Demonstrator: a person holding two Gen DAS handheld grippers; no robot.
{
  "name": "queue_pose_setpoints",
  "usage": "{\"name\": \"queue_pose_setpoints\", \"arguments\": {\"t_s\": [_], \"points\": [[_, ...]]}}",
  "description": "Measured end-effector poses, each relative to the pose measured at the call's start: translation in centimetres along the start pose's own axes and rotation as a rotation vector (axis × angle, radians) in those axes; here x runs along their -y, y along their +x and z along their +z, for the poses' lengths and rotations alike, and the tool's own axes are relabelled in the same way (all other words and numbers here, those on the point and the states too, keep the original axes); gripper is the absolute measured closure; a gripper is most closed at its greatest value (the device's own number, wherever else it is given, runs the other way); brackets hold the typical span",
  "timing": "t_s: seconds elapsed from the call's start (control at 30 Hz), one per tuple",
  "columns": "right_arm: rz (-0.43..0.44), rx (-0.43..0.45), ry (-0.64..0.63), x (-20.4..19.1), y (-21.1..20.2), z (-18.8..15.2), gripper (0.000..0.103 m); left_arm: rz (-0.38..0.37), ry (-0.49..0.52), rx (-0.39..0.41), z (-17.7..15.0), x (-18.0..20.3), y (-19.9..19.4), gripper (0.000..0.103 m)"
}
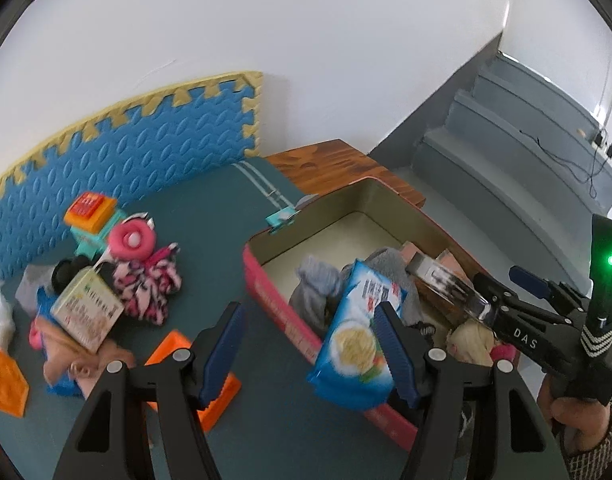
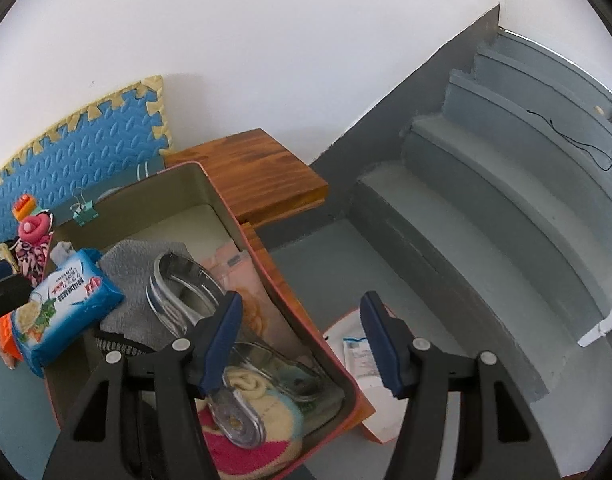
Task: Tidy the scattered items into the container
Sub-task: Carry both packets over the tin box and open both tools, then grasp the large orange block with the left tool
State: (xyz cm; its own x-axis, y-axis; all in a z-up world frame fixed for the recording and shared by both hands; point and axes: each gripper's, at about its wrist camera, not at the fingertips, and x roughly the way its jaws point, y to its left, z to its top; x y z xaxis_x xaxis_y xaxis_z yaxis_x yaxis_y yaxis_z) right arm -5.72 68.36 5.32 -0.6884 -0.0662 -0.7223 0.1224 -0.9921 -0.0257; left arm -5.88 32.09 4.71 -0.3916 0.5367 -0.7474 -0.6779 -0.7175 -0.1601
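**Packet at box rim: release to be finished clean**

Step in hand, as judged: dropping the noodle packet (image 1: 354,344) into the box (image 1: 266,280).

- Left gripper (image 1: 308,310): jaws apart, no pad pressing the packet; the right finger merely overlaps it, the left finger stands well clear.
- Packet: tilted across the near wall of the box, upper end on the grey cloth (image 1: 390,268), lower end hanging outside. Blurred; cannot tell whether settled.
- To do well: keep jaws wide, nudge the low end inward over the rim, then lift away without catching the wrapper.
- Right gripper (image 2: 302,298): jaws apart, nothing between them, poised over the box's far wall.
- Metal tongs (image 2: 186,292): loose inside the box, arms spread, gripping nothing, partly under the right gripper's finger.

Still out on the surface, towards its left edge: carton (image 1: 86,312), pink fleece (image 1: 146,288), toy (image 1: 94,216), orange block (image 1: 218,396) just beside the left gripper.

Obstructions: box already crowded at the near end; free room only at the far end. Binder clip (image 1: 282,218) at the box's far corner.
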Motion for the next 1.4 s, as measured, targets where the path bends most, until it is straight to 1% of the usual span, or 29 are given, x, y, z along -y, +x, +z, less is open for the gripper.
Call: {"name": "queue_pose_setpoints", "arguments": {"t_s": [0.1, 0.23, 0.33, 0.4, 0.53, 0.6, 0.67, 0.73, 0.83, 0.97, 1.1, 1.23, 1.37, 1.4], "points": [[0.043, 0.039, 0.023, -0.3, -1.5, -0.2, 0.038, 0.007, -0.042, 0.003, -1.2, -1.6, -0.9, 0.035], [0.116, 0.120, 0.012, -2.0, -4.2, -0.3, 0.038, 0.054, -0.106, 0.008, -3.2, -4.7, -2.5, 0.035], [0.186, 0.165, -0.021, -4.3, -5.8, -0.4, 0.037, 0.090, -0.173, 0.014, -4.5, -7.9, -3.9, 0.035], [0.234, 0.180, -0.055, -6.2, -6.6, -0.6, 0.036, 0.122, -0.219, 0.024, -5.3, -10.2, -4.9, 0.035], [0.324, 0.188, -0.133, -10.3, -7.7, -1.3, 0.034, 0.190, -0.306, 0.043, -7.3, -14.6, -7.1, 0.035], [0.365, 0.184, -0.170, -12.2, -7.8, -1.8, 0.033, 0.240, -0.343, 0.049, -8.7, -16.8, -8.1, 0.035], [0.390, 0.174, -0.199, -14.0, -8.0, -2.5, 0.033, 0.292, -0.382, 0.054, -10.1, -19.1, -9.1, 0.035], [0.414, 0.154, -0.228, -15.8, -7.8, -3.2, 0.032, 0.328, -0.427, 0.057, -11.4, -21.3, -9.6, 0.035], [0.446, 0.127, -0.266, -18.1, -7.6, -4.0, 0.032, 0.374, -0.525, 0.061, -13.0, -25.0, -10.6, 0.035], [0.463, 0.112, -0.320, -20.5, -7.6, -4.9, 0.032, 0.400, -0.584, 0.070, -13.6, -28.2, -10.8, 0.035], [0.466, 0.090, -0.336, -21.4, -7.2, -5.5, 0.031, 0.397, -0.598, 0.061, -13.2, -29.9, -10.2, 0.035], [0.461, 0.073, -0.334, -21.8, -6.7, -5.7, 0.029, 0.384, -0.646, 0.065, -12.0, -30.4, -9.3, 0.035], [0.455, 0.062, -0.331, -21.9, -6.2, -5.8, 0.028, 0.404, -0.645, 0.067, -10.2, -30.1, -8.4, 0.035], [0.454, 0.059, -0.330, -21.9, -6.0, -5.8, 0.028, 0.420, -0.644, 0.067, -9.8, -30.1, -8.0, 0.035]]}}
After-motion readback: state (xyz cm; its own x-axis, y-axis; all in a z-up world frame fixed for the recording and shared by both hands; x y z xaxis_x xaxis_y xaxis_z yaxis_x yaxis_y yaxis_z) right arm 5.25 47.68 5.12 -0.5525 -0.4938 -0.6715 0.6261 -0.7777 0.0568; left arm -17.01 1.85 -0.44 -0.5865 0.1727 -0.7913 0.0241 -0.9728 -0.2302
